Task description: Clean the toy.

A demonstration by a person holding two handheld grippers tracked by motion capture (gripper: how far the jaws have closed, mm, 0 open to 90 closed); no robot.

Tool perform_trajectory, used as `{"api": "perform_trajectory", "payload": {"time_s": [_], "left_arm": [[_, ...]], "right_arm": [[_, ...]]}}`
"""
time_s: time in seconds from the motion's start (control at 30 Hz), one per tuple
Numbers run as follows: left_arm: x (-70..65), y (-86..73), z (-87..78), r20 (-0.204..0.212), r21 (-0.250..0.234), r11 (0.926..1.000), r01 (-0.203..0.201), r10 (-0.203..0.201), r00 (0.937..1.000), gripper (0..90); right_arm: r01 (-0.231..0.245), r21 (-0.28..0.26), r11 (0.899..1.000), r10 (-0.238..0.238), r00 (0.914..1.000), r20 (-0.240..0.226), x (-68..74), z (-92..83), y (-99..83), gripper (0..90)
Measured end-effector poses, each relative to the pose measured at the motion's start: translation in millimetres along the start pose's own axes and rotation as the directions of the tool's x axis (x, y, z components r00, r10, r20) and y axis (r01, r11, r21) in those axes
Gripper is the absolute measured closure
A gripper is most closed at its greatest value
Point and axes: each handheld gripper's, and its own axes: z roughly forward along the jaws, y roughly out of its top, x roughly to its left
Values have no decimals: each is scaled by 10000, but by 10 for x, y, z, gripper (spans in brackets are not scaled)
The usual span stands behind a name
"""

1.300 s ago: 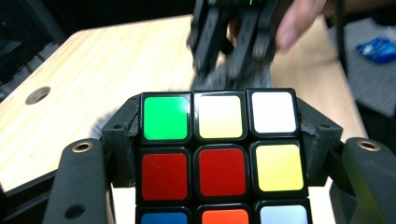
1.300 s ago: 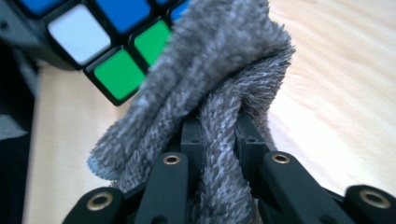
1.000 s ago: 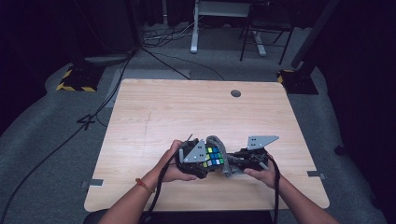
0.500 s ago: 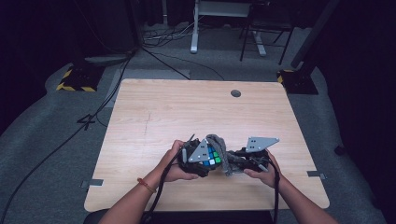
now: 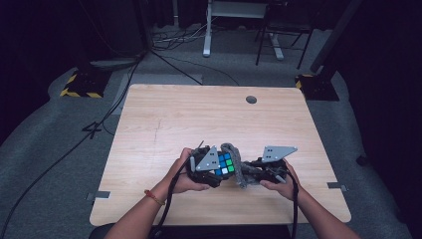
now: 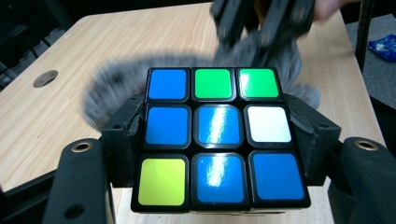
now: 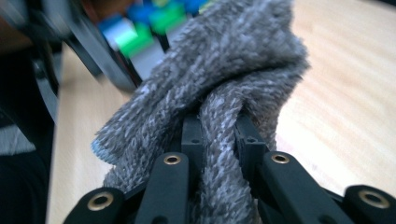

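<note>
My left gripper [image 5: 215, 172] is shut on a Rubik's cube [image 5: 224, 164] near the table's front edge. In the left gripper view the cube [image 6: 217, 137] shows a mostly blue face with green, white and yellow-green stickers, and the black jaws clamp its two sides. My right gripper [image 5: 250, 172] is shut on a grey fuzzy cloth [image 5: 238, 168], which it holds against the cube's far side. In the right gripper view the cloth [image 7: 224, 60] is bunched between the pads and spills over them, with the cube [image 7: 140, 32] blurred behind it. The cloth [image 6: 107, 93] curls behind the cube.
The wooden table [image 5: 199, 114] has a round cable hole [image 5: 251, 99] near its far edge. Beyond the table are a desk frame [image 5: 206, 30], chair legs and cables on the grey floor. A blue packet [image 6: 383, 46] lies on the floor past the table's edge.
The right gripper with the cloth has shifted slightly beside the cube. The left hand and the cube have kept their place.
</note>
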Motion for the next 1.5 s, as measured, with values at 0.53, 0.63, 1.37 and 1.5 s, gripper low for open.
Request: {"api": "perform_trajectory", "payload": {"time_s": [0.53,0.63,1.37,1.5], "left_arm": [[-42,45,-36,145,-474,9988,-127,134,9998,334],[-54,53,-28,146,-503,9986,-169,176,9997,333],[34,-20,-47,440,-485,9986,197,-175,9989,327],[39,-27,-45,461,-216,9997,61,-51,9989,327]], "right_arm": [[-79,944,9955,78,10000,13,-21,126,-60,782],[-323,1192,9923,354,9991,-239,-39,179,-105,782],[-446,-169,9989,439,9982,-401,-18,-4,-45,785],[-257,-144,9996,252,9993,-292,5,-17,-25,785]]}}
